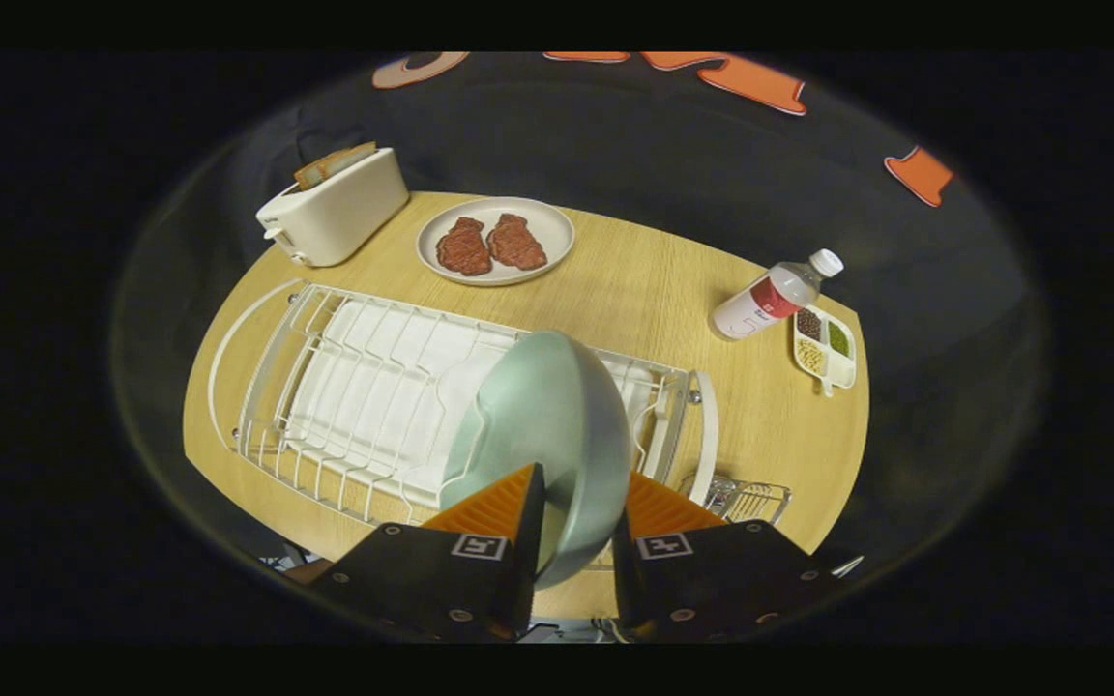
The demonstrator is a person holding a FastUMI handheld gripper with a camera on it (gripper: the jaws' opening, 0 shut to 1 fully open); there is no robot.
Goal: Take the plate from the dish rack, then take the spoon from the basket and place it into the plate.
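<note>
The gripper (581, 507) is pinching the rim of a smooth, round, pale green plate (547, 425) between both fingers, holding it on edge above the white wire dish rack (364, 387). Just right of the fingers, a small shiny wire basket (748, 501) is sitting on the wooden table (654, 290).

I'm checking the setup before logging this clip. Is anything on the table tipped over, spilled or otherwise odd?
Only the water bottle stands out: it lies on its side beside the small divided dish, capped, nothing spilled. The gripper holds the green plate on edge above the dish rack, as the task expects.
</note>
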